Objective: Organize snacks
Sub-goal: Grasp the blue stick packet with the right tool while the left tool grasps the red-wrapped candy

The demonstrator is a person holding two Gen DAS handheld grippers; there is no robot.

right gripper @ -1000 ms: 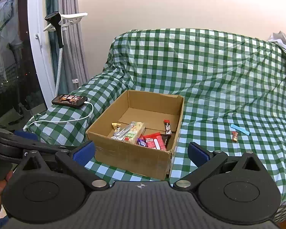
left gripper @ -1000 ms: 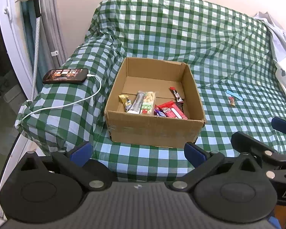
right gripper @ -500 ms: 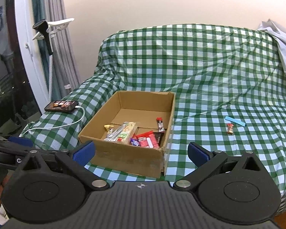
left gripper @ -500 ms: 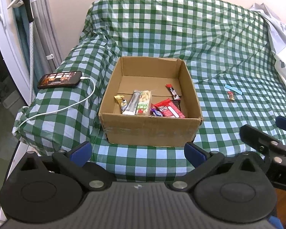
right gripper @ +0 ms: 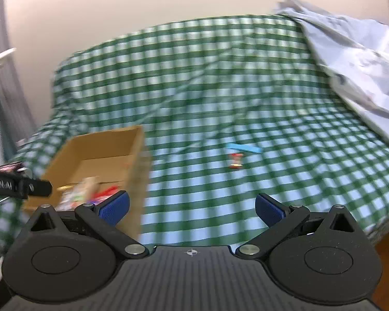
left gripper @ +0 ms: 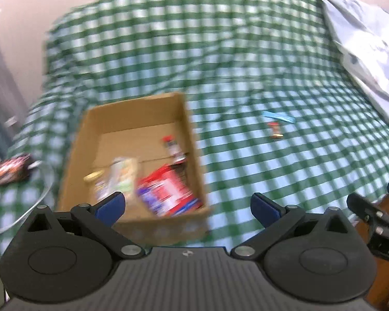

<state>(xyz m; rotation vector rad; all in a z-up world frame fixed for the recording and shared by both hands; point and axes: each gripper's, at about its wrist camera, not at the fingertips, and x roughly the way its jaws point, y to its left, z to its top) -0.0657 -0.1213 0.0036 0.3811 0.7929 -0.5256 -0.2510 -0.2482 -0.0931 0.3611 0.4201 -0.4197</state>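
**Cardboard box part-filled, two snacks left out on the cloth**

Cardboard first, at the left: the box (left gripper: 132, 160) sits on the green checked cloth (left gripper: 246, 77), and several wrapped snacks lie blurred on its floor, a red packet (left gripper: 168, 194) nearest the front wall. Further left, a phone (left gripper: 10, 172) rests on the cloth with a white cable (left gripper: 20, 223) trailing off.

Moving right, well apart from the box, a small red candy (right gripper: 236, 161) and a thin blue strip (right gripper: 243, 148) lie just beside each other on bare cloth. A pale sheet (right gripper: 350, 59) is heaped at the far right.

The left gripper (left gripper: 188, 207) and the right gripper (right gripper: 192, 207) are both spread wide and empty, hovering short of the cloth; the right one faces the two loose pieces more squarely.

Both pieces look light and thin (wrappers, so likely crinkly and a bit slippery). The candy should take a pinch across its middle, between the twisted ends. The flat strip will be harder: it lies flush on soft fabric, so the fingers (right gripper: 115, 208) may have to press into the cloth and close across its narrow width without gathering fabric.
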